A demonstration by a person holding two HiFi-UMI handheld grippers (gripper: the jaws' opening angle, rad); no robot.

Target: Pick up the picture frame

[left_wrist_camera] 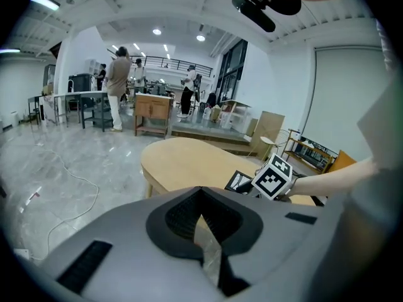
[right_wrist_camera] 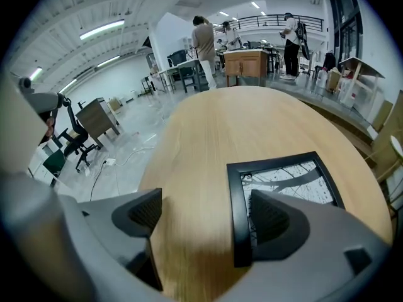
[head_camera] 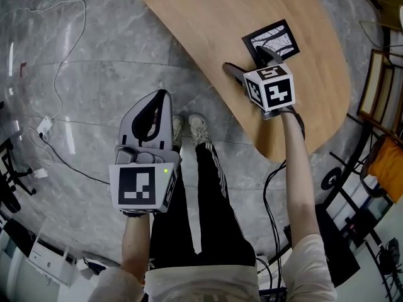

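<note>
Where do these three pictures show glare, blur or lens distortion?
Head view: light streaks glare on the polished floor. Left gripper view: fisheye bends straight lines, and the corners go black. Right gripper view: the table blurs nearest the camera, while the picture frame looks fairly sharp.

Light wood oval surface (head_camera: 302, 61) with rounded edge, over grey marble floor (head_camera: 94, 74). Thin white cable (left_wrist_camera: 96, 187) looping across the floor, small white plug block (head_camera: 44, 126) at one end. Black office chair (right_wrist_camera: 74, 145) off left in right gripper view. Several people (left_wrist_camera: 117, 87) standing far back near wooden cabinet (left_wrist_camera: 153, 109) and metal bench (left_wrist_camera: 75, 99). Wood-framed panels (head_camera: 373, 87) and orange item (head_camera: 385, 162) at right edge, kind unclear.
</note>
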